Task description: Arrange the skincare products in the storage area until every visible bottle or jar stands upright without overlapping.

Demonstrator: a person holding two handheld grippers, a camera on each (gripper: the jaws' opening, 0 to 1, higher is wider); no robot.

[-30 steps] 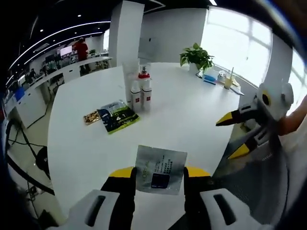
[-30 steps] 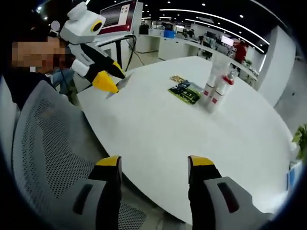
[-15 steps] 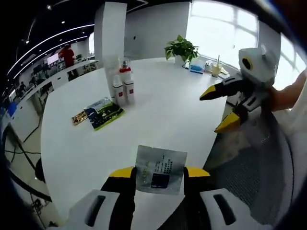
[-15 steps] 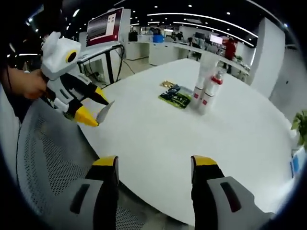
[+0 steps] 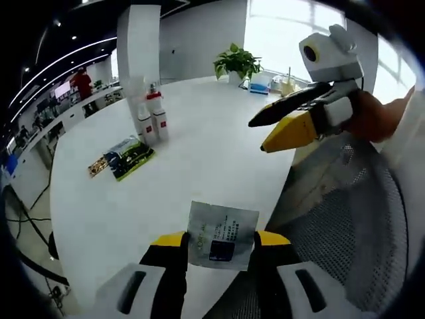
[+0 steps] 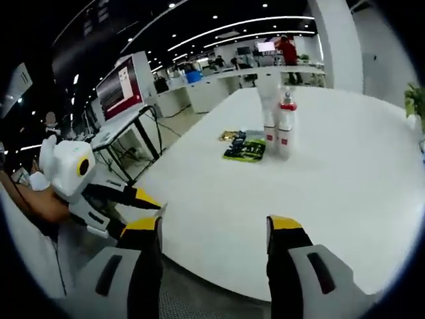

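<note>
Between the yellow-tipped jaws of the left gripper point(image 5: 218, 240) a silver sachet point(image 5: 221, 234) was clamped by its lower edge, held upright off the near rim of the round white tabletop point(image 5: 219, 143). From the right gripper view that gripper point(image 6: 151, 203) sat low and left of the rim, with only a sliver of the sachet showing at its tips. The right gripper point(image 6: 214, 224) held nothing, its jaws set well apart above the tabletop's near edge; in the left gripper view it point(image 5: 265, 134) hung over the rim to the right, jaws also looking slightly parted.

Well across the tabletop stood the cluster of white bottles point(image 6: 277, 127), one with a red cap point(image 6: 287, 104), upright and close together. Just beside them lay a green packet point(image 6: 246, 151) flat, with a smaller patterned packet point(image 6: 230, 135) touching its far side.

The step in hand looked like carrying the sachet in toward that group. To do it well, the carry would need to come in over the bare surface in front of the green packet, not across the bottles, since a swing of either gripper could topple them. A thin sachet is unlikely to stand alone, so leaning it against a bottle or laying it flat clear of the packets seemed wiser, released only once it touched down. The free gripper was well placed to steady the bottles.
</note>
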